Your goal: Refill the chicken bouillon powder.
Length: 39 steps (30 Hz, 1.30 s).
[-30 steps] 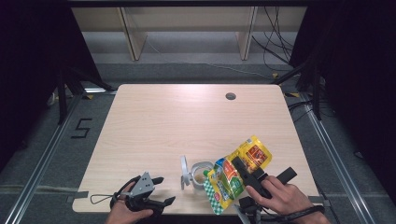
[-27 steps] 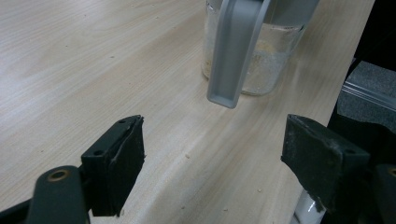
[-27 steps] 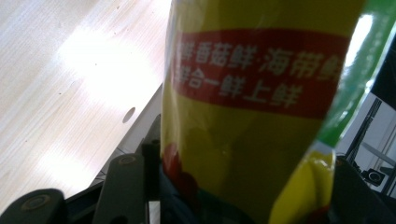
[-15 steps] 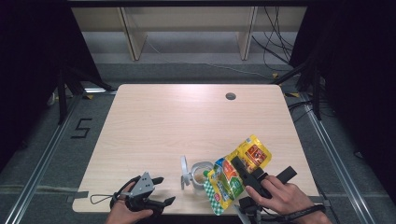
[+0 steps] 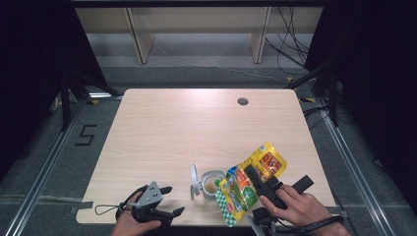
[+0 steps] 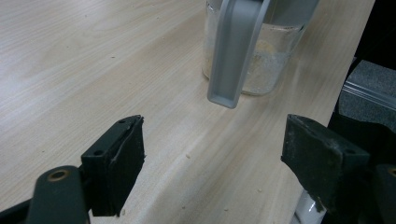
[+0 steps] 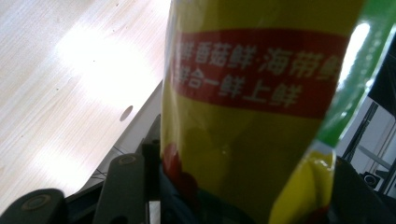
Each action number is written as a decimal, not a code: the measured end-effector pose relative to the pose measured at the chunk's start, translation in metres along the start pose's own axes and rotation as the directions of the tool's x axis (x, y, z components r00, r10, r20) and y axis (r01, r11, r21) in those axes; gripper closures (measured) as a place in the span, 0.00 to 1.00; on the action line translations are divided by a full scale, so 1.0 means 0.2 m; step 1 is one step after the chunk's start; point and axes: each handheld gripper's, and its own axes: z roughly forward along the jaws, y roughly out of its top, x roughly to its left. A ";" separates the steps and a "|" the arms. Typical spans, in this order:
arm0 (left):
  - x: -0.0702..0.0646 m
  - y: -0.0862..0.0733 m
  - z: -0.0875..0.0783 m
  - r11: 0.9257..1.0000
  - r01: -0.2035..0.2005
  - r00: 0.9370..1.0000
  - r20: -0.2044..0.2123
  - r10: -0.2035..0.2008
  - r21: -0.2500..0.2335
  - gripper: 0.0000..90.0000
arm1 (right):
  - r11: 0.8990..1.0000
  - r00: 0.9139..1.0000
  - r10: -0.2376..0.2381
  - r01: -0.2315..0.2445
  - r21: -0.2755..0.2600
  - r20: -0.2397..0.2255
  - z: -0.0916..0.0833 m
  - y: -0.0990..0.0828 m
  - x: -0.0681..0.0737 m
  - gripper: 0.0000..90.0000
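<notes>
Dark walls and a grey floor w/ rails surround the pale wood-grain worktop point(image 5: 196, 128), which has one small round hole point(image 5: 242, 101) near its far edge. Near the front edge stands a small clear glass jar point(image 5: 212, 183) w/ a hinged grey-framed lid point(image 5: 194, 181) flipped open to its left; some pale powder or granules sit in the bottom, as the left gripper view shows. My right hand-held gripper point(image 5: 253, 178) is pinching a yellow-green-red foil snack pouch point(image 5: 250, 181), tilted w/ its lower end just beside or over the jar mouth; can't tell from the high view whether it touches the rim. My left hand-held gripper point(image 5: 169, 199) rests at the front-left of the worktop, jaws spread, nothing between them, apart from the jar. My read: pouring is underway or about to start. Risks as I see them: jar is unbraced, so if the pouch nudges the rim it could slide or tip, esp. so near the front edge. Pouch mouth looks wider than the jar opening, so contents may spill onto the worktop if tilted too fast. Foil is slick; grip sits mid-pouch, so it could fold or slip. The open lid could get knocked by the pouch too. I'd bring the left one in to steady the jar first.
</notes>
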 end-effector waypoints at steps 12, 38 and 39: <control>0.00 0.00 0.00 1.000 0.005 1.000 0.006 -0.005 0.006 0.23 | 1.000 1.000 0.001 -0.001 -0.001 0.006 0.00 0.00 0.00 0.57; -0.01 -0.01 0.01 1.000 0.012 1.000 -0.002 -0.012 -0.009 0.23 | 1.000 1.000 -0.001 0.001 -0.007 0.002 -0.01 -0.01 0.00 0.59; -0.01 -0.01 0.01 1.000 0.012 1.000 -0.001 -0.012 -0.009 0.23 | 1.000 1.000 -0.004 0.004 -0.007 0.003 -0.01 -0.01 0.00 0.59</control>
